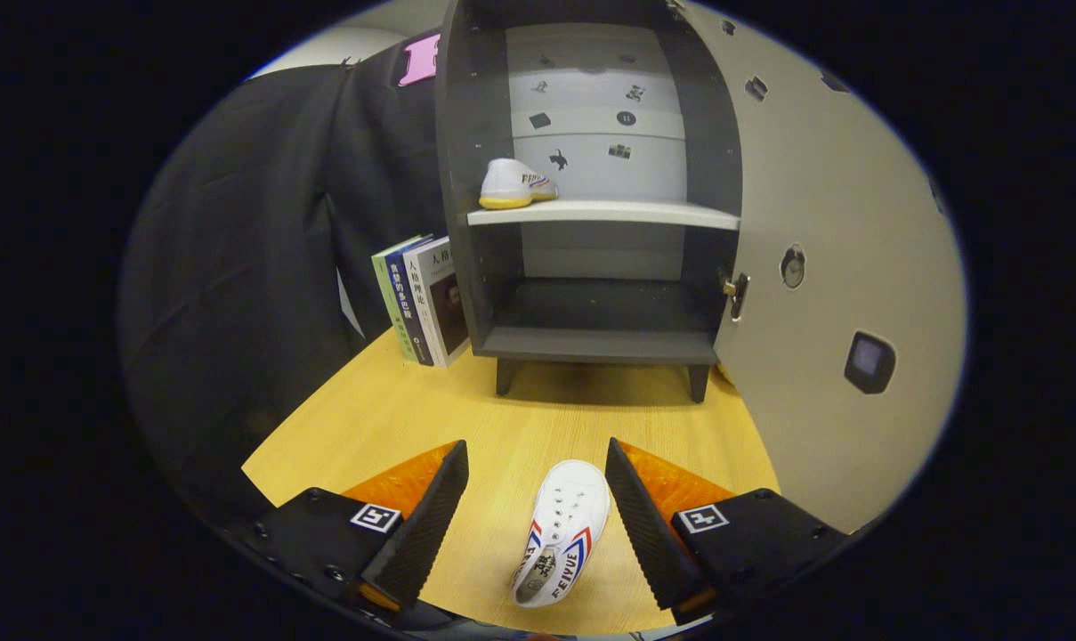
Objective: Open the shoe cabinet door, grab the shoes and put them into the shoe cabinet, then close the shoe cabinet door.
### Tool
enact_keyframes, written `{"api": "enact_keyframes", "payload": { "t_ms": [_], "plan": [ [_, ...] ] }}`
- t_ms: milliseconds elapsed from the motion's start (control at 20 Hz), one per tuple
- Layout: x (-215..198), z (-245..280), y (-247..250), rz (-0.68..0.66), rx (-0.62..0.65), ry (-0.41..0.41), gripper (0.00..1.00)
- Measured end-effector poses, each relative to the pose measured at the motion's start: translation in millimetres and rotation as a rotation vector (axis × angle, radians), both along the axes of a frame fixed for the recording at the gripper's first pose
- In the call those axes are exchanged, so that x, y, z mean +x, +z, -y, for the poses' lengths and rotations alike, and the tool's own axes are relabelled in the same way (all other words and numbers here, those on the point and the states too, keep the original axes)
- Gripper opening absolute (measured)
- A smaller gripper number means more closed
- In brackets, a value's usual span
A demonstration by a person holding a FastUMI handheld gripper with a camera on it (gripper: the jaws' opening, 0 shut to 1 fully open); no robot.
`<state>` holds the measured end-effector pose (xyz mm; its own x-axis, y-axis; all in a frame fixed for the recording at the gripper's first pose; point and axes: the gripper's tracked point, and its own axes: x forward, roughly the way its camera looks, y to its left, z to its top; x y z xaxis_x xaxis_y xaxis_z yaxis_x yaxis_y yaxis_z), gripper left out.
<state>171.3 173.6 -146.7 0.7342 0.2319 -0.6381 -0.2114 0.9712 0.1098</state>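
Gripper view: tongs (538, 507) hang over the bench (395, 418), fingers spread wide, gripping nothing. A white shoe (562, 531) lies on the bench between them at lower centre of the frame, closer to the right finger (646, 525) than the left finger (417, 525). Can't tell if the right finger touches it; the left is clearly apart.

Shoe cabinet (591, 223) stands at upper centre of the frame, beyond the fingers, on short legs. Its door (822, 267) is swung fully open to the right, so the opening step looks done. A second shoe (515, 185) already sits on the white shelf (604, 214) at the left end, leaving room beside it. Lower compartment has nothing in it.

Why the setup looks like this, my read: the wide spread straddles the shoe's width for a side pinch, and the open door gives a straight path to the shelf. Tongs need to centre a bit rightward before closing, else the shoe gets shoved sideways.

Shoe itself: white canvas low-top, lace eyelets visible, red and blue stripes on the side, dark lettering, toe pointing toward the cabinet, body tilted a little leftward at the heel. Looks light and soft, so it may deform under the pinch.

Books (422, 298) stand upright just left of the cabinet, touching or nearly so.
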Motion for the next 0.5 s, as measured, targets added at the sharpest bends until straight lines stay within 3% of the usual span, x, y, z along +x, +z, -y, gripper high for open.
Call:
{"api": "enact_keyframes", "payload": {
  "t_ms": [500],
  "plan": [
    [-20.7, 1.9, -53.1, -0.191, -0.086, 0.06, 0.97]
  ]
}}
